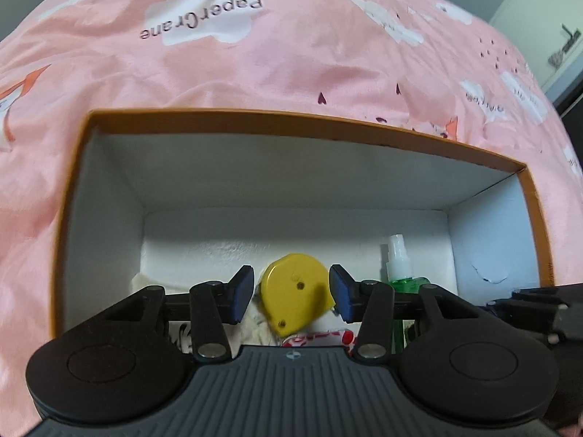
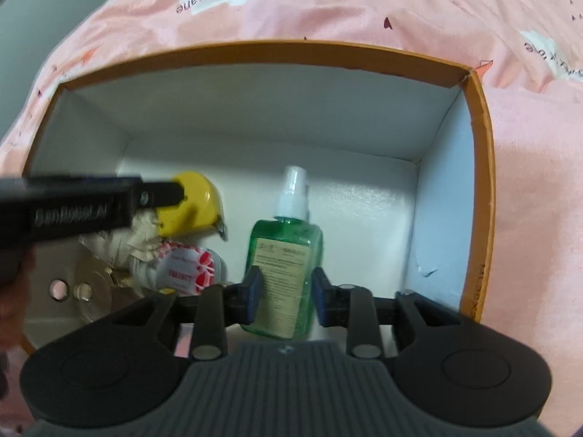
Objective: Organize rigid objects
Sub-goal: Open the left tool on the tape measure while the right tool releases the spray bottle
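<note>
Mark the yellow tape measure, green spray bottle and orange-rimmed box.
yellow tape measure (image 1: 296,291), left wrist view, case face.
green spray bottle (image 2: 288,233), right wrist view, upper body.
orange-rimmed box (image 2: 481,145), right wrist view, right rim.

Both my tongs down over the box, jaws apart.

My left black two-finger gripper w/ blue pads points fwd and down, fingers spread wide, gap visible each side of what sits btwn them, pads not touching it. Its finger pokes into the right cam view from the left edge. My right black two-finger gripper w/ blue pads is level beside it, jaws less wide; can't tell if pads touch. Its tip shows at right edge of left cam.
</note>
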Demonstrator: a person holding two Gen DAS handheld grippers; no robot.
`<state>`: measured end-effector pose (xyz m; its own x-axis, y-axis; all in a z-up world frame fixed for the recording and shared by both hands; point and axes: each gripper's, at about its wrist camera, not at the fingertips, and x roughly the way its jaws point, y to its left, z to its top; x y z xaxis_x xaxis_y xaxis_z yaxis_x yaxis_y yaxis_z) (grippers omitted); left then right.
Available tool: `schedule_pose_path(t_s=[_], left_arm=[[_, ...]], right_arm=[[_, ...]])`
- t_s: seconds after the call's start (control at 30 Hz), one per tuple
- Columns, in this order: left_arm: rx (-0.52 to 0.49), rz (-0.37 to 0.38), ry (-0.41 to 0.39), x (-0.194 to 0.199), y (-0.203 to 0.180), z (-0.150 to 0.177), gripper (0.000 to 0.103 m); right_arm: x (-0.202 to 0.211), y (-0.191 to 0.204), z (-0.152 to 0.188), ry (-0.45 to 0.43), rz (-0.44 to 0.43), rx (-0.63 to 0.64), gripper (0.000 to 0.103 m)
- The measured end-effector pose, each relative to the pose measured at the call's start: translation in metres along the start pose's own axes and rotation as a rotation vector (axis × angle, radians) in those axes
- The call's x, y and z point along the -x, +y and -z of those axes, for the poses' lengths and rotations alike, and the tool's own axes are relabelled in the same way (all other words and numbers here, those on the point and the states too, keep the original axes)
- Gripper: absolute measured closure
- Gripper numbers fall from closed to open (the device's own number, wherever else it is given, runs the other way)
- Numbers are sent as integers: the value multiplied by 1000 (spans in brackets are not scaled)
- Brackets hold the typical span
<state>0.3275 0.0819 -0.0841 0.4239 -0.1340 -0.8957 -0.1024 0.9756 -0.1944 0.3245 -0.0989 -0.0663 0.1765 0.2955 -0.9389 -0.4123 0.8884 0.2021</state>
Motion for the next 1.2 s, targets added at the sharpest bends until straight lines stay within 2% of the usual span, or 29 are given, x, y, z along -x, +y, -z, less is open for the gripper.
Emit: schedule_pose_path(t_s=[0.17,0.27,0.43,0.6,0.77,0.9,0.97,1.03,1.1,1.2], left_arm=[[-3,-8,43,-14,-4,-6,49],[-35,13,39,-18,-5,-6,60],[-100,31,36,-18,-10,-5,63],[-119,65,33,-18,-12,-6,63],[-123,44,34,-20,-14,-4,63],[-89,59,9,-10,-6,1,57],[-77,59,-2,-3,-4,4,57],[-63,63,-17,4,-2,6,57],[-54,73,-35,13,-1,9,57],[-59,72,-46,22,-2,12,57]], right_arm=[[-2,4,2,1,18,43,70],[-3,0,2,6,-7,14,70],[-7,-1,-1,-4,-33,-22,70],[-7,-8,-2,-1,-74,-113,66],[-8,-21,-4,-11,-125,-254,68],[-8,-12,-3,23,-77,-161,66],[-10,-5,-1,63,-73,-90,54],[-15,0,1,84,-55,-62,57],[-16,0,1,80,-48,-90,57],[-17,-8,-3,76,-83,-176,57]])
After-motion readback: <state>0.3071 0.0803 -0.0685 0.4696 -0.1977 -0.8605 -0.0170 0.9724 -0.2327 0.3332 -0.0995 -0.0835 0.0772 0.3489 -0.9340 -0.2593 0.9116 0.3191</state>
